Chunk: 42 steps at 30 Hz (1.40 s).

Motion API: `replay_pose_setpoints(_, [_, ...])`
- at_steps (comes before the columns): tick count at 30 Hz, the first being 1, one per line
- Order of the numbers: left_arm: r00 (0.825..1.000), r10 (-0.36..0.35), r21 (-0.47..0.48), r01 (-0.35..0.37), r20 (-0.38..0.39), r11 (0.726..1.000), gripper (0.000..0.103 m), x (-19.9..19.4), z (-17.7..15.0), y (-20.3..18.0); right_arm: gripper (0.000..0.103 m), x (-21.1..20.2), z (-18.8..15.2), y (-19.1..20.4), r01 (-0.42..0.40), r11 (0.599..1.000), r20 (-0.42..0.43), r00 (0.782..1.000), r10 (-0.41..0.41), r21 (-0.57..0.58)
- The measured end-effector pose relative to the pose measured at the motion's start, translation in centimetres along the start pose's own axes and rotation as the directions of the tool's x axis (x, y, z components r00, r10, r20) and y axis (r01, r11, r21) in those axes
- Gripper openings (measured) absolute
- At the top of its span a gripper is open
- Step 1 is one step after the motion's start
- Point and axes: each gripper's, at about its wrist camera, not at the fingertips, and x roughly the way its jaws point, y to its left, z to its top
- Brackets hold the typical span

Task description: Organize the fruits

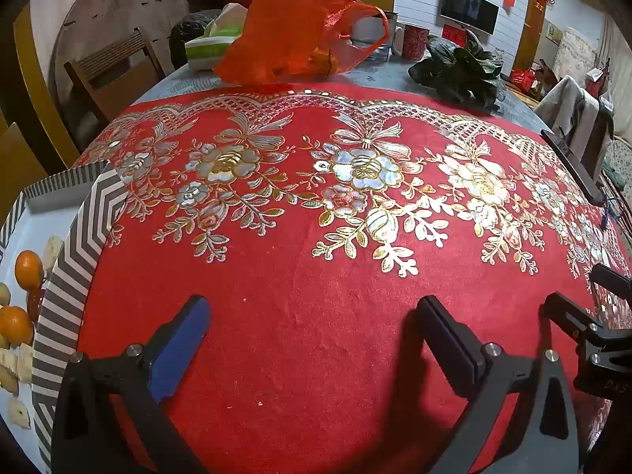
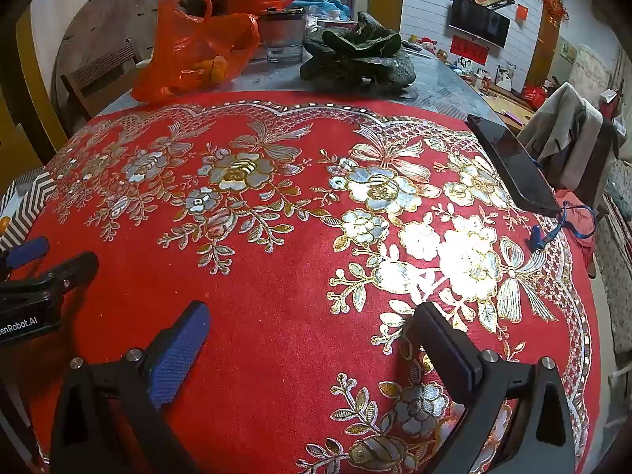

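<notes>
A box with grey-and-white zigzag walls [image 1: 85,245] stands at the left edge of the red embroidered cloth [image 1: 316,316]; inside it lie small oranges [image 1: 27,268] and pale fruit pieces. A corner of the box shows in the right wrist view [image 2: 29,205]. A red plastic bag [image 1: 292,35] with oranges inside sits at the far side of the table; it also shows in the right wrist view [image 2: 197,47]. My left gripper [image 1: 312,339] is open and empty over the cloth, right of the box. My right gripper [image 2: 312,339] is open and empty over the cloth, beside the left one.
Dark leafy greens [image 2: 355,55] lie at the far side. A black phone [image 2: 513,162] with a blue cord lies at the cloth's right edge. A tissue box [image 1: 209,43], cups [image 1: 414,39] and a clear container [image 2: 284,35] stand at the back. A wooden chair [image 1: 114,71] stands far left.
</notes>
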Motion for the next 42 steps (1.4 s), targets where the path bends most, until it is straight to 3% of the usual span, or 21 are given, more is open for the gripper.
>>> replay_pose_setpoints(42, [1.0,0.0,0.0,0.0,0.001,1.0,0.103,-0.01,0.0,0.0,0.103,0.12,-0.02,-0.16,0.0,1.0,0.001,1.0,0.0,0.0])
